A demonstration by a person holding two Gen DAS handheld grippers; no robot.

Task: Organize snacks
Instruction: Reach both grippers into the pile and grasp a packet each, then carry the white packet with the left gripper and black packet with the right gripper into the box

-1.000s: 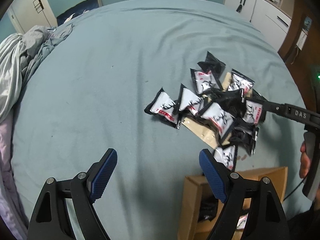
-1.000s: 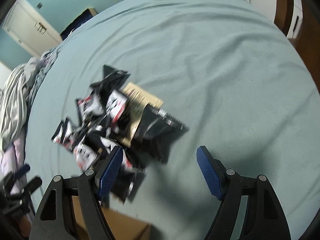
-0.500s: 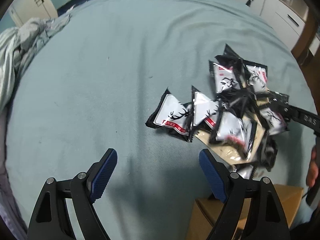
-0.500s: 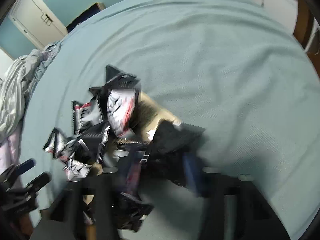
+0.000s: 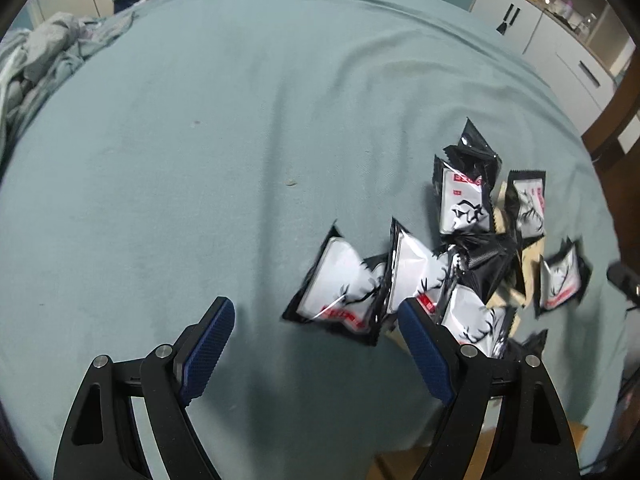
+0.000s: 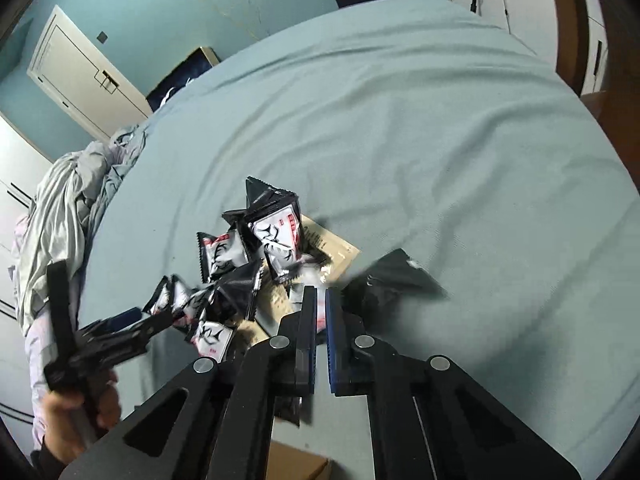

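We see snack packets (image 5: 452, 268) heaped on the bed (image 5: 240, 120), flat brown bag (image 6: 328, 244) beneath the heap, crumpled blanket (image 6: 68, 200) at the bed's left edge, cardboard box (image 6: 298, 462) at the bed's near edge.

Snack packets (image 5: 344, 284) on teal bed (image 5: 200, 160)

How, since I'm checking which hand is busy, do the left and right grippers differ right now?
The left gripper is open wide; the right gripper is shut.
Nothing sits between the left gripper's pads; the right gripper seems to pinch a snack packet, though blur leaves that unsure.
The left hangs at the pile's edge; the right sits right over it.
Both have black frames and blue ribbed pads.
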